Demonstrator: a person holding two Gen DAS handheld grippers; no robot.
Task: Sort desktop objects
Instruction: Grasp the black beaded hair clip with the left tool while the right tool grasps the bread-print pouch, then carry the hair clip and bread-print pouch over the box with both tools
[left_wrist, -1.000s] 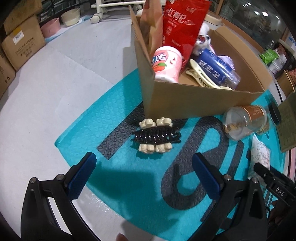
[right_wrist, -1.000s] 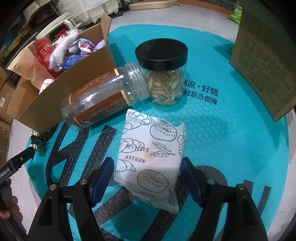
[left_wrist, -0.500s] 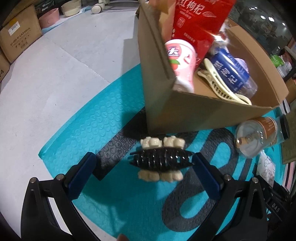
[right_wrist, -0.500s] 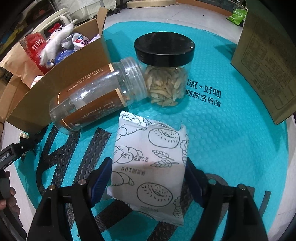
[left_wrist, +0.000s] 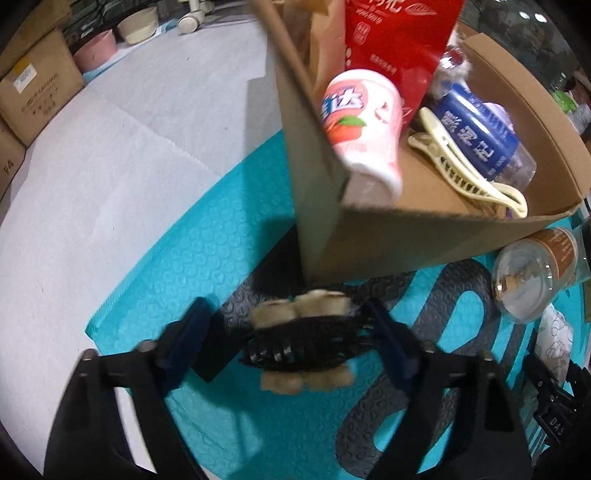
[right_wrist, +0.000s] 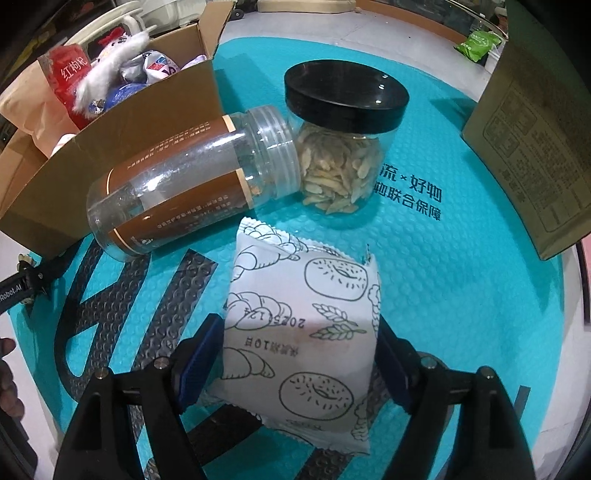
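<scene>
our left gripper (left_wrist: 288, 341) is closing its fingers around the hair claw (left_wrist: 303, 349), since it belongs in the cardboard box (left_wrist: 369, 236). our right gripper (right_wrist: 301, 354) fingers stand apart, straddling the snack packet (right_wrist: 303, 332), not yet squeezing it.

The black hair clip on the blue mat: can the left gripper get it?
Probably yes. The hair clip lies between the closing left gripper fingers, nothing blocking; the cardboard box stands just behind it.

A hair claw clip (left_wrist: 301, 347) is lying on the bubble mat (left_wrist: 192, 258), just in front of the cardboard box (left_wrist: 317, 206). Right of the box, a tipped jar (right_wrist: 192, 181) is lying against an upright lidded jar (right_wrist: 341, 129); a snack packet (right_wrist: 306, 332) is lying before them.
</scene>
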